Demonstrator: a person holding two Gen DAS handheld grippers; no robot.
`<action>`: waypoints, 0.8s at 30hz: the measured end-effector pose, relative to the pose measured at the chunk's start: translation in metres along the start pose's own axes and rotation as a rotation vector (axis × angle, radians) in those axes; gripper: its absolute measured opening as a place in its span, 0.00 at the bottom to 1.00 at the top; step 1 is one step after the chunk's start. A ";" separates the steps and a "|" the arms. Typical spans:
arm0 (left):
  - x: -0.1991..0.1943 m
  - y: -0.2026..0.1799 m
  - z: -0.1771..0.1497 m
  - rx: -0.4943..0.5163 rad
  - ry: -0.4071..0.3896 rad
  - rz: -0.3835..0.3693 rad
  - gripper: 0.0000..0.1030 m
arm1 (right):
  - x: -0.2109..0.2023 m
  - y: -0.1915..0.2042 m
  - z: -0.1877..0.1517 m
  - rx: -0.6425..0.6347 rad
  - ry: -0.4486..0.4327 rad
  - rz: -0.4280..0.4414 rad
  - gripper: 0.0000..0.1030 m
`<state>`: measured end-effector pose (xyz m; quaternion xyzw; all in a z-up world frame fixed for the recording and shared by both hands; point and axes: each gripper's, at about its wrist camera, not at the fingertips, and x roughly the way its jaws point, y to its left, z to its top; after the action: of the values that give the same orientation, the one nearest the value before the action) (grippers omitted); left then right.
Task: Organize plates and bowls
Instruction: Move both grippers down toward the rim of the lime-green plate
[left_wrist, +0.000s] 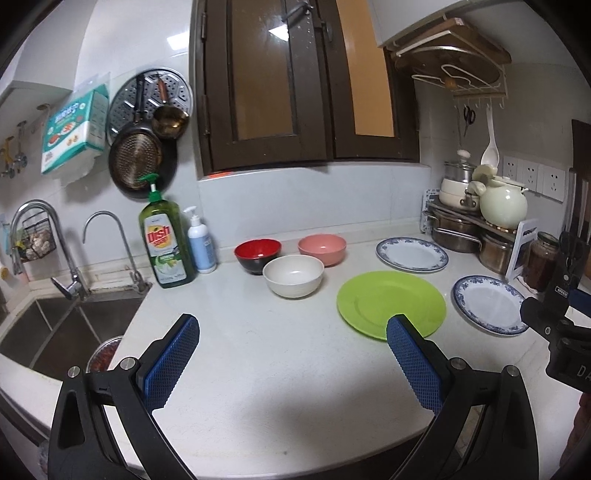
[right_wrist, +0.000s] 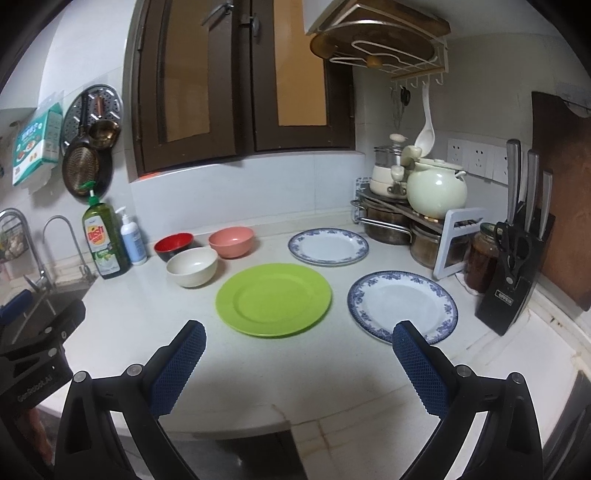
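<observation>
On the white counter stand three bowls: red-and-black (left_wrist: 257, 254) (right_wrist: 173, 245), pink (left_wrist: 322, 249) (right_wrist: 231, 240) and cream (left_wrist: 293, 275) (right_wrist: 192, 266). A green plate (left_wrist: 391, 302) (right_wrist: 273, 298) lies in the middle. Two blue-rimmed white plates lie to its right, one far (left_wrist: 412, 254) (right_wrist: 328, 245) and one near (left_wrist: 489, 303) (right_wrist: 402, 305). My left gripper (left_wrist: 293, 326) is open and empty, above the counter before the bowls. My right gripper (right_wrist: 298, 332) is open and empty, before the green and near blue-rimmed plates.
A sink (left_wrist: 55, 328) with taps is at the left, with a dish soap bottle (left_wrist: 166, 243) and a pump bottle (left_wrist: 199, 243) beside it. Pots and a kettle on a rack (right_wrist: 417, 210), a jar (right_wrist: 482, 258) and a knife block (right_wrist: 513, 273) crowd the right corner.
</observation>
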<state>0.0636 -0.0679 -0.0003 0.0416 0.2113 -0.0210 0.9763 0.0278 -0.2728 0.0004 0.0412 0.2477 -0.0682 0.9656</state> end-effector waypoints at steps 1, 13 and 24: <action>0.004 -0.001 0.001 0.001 0.003 -0.003 1.00 | 0.003 -0.001 0.001 0.009 0.003 0.000 0.99; 0.104 -0.015 0.032 0.063 0.051 -0.094 1.00 | 0.067 0.000 0.025 0.076 0.027 -0.063 0.99; 0.200 -0.035 0.034 0.113 0.181 -0.156 0.93 | 0.157 0.002 0.034 0.112 0.159 -0.106 0.98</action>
<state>0.2573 -0.1106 -0.0546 0.0819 0.2997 -0.1050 0.9447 0.1801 -0.2924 -0.0461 0.0871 0.3209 -0.1296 0.9341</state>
